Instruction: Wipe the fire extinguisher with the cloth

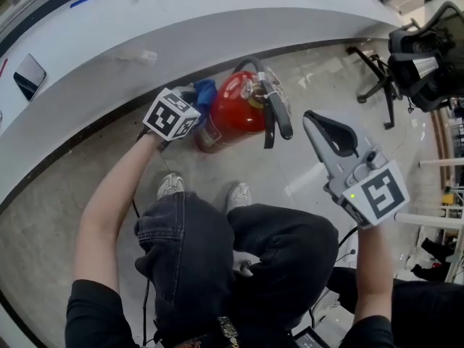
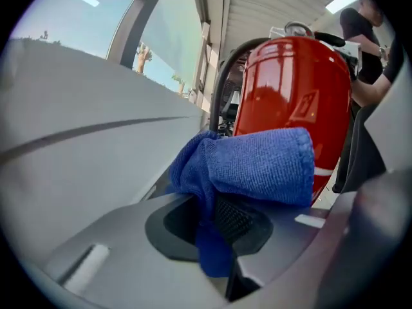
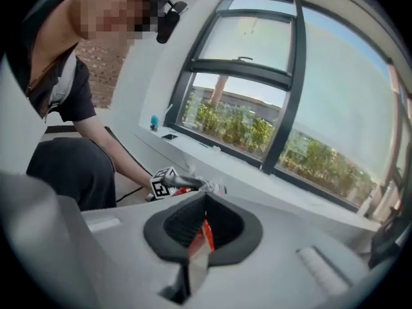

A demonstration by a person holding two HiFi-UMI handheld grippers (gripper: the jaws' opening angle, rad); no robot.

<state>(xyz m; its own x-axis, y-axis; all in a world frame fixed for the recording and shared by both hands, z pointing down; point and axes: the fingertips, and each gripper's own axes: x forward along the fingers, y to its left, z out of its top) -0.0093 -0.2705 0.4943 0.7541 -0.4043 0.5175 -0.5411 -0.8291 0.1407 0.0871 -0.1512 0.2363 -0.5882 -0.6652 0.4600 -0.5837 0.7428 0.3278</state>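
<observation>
The left gripper [image 2: 215, 219] is squeezed tight on a soft blue folded cloth [image 2: 257, 166]. Right in front of the cloth, a bit to the right, is the shiny red metal fire extinguisher [image 2: 293, 89]. It looks like it stands straight up, so its long side runs up and down. I cannot tell if the cloth touches it yet. This gripper is much nearer, so the next rub looks like its job. The right gripper [image 1: 328, 133] has its fingers together, holds nothing, and is well off to the right. The extinguisher stands on the pale shiny floor [image 1: 312, 71], at the foot of a long curved white ledge [image 1: 217, 20]. A black office chair [image 1: 406, 60] is far off.
</observation>
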